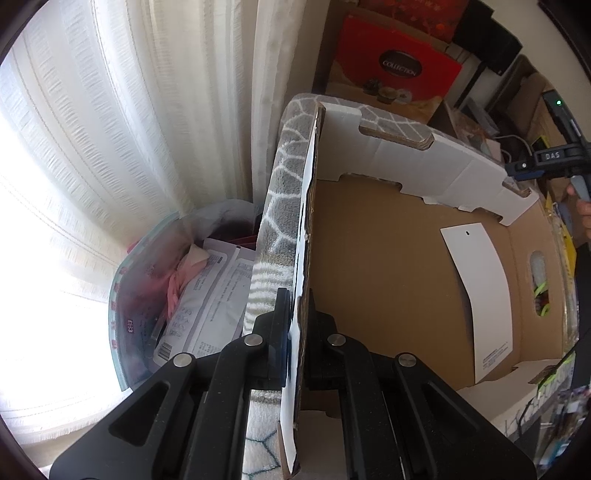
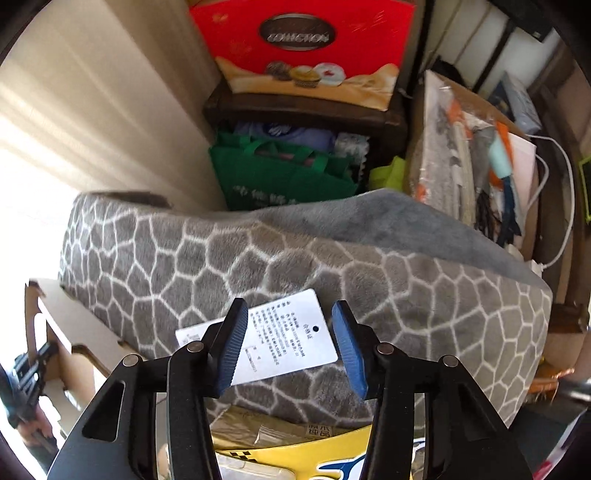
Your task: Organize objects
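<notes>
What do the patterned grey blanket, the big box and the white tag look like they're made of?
Blanket: soft plush fleece, judging by its fuzzy matte nap. Box: corrugated cardboard, brown inside with a white facing; rough torn edges show. Tag: thin printed card or stiff paper, smooth, with a punched hole.

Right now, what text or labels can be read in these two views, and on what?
"COLLECTION": dark oval on the red box.
"DAS": body of the right gripper, seen from the left wrist.
White tag on the grey blanket: printed lines, too small to read.
Green bag: pale characters, blurred.
White card in the cardboard box: tiny print, unreadable.
</notes>
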Demonstrator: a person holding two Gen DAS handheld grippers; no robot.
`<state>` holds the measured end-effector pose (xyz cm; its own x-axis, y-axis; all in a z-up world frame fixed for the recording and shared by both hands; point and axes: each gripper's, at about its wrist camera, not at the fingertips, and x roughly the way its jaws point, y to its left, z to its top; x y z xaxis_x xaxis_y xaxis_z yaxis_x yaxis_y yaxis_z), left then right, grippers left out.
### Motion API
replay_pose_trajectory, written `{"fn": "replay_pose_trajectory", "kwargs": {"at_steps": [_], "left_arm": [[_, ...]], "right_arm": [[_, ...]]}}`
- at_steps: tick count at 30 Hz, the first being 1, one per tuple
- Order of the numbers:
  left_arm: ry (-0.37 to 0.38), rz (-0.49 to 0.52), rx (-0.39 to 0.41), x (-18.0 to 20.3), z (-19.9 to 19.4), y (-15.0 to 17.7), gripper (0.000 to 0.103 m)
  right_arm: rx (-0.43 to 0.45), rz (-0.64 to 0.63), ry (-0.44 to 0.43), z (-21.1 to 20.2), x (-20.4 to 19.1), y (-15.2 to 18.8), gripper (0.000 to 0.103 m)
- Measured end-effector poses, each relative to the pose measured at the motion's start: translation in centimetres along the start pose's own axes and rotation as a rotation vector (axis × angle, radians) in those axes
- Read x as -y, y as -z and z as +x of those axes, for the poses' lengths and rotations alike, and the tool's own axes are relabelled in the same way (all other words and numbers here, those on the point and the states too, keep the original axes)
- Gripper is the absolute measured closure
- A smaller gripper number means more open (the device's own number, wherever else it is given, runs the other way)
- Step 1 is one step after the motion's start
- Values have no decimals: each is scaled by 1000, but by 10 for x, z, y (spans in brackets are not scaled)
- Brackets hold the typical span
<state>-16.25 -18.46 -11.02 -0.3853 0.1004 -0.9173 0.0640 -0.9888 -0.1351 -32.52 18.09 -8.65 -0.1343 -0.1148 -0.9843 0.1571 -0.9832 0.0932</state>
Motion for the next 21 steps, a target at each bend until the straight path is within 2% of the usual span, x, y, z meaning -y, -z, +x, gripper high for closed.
{"fn": "replay_pose_trajectory", "kwargs": {"at_steps": [5,7,8,10,13,16,21], "left_arm": [[7,-4,2,-1,-1,1,98],[11,-10,2,-1,-1,1,98],[12,-12,2,-2,-1,1,98],[12,-15,3,-2,0,2,98],[11,-19,4,-2,0,3,98],[13,-25,3,-2,0,3,98],[17,-32,3,-3,-1,3,98]], "right_arm": [[-54,-41,10,14,3,0,54],[-46,-71,19,15,0,1,54],[-45,-83,23,15,-2,2,57],[-36,-93,36,14,-5,3,74],[-24,-90,31,10,-6,6,91],[0,-56,-36,0,-2,9,97],[47,-44,-112,-26,-7,18,100]]}}
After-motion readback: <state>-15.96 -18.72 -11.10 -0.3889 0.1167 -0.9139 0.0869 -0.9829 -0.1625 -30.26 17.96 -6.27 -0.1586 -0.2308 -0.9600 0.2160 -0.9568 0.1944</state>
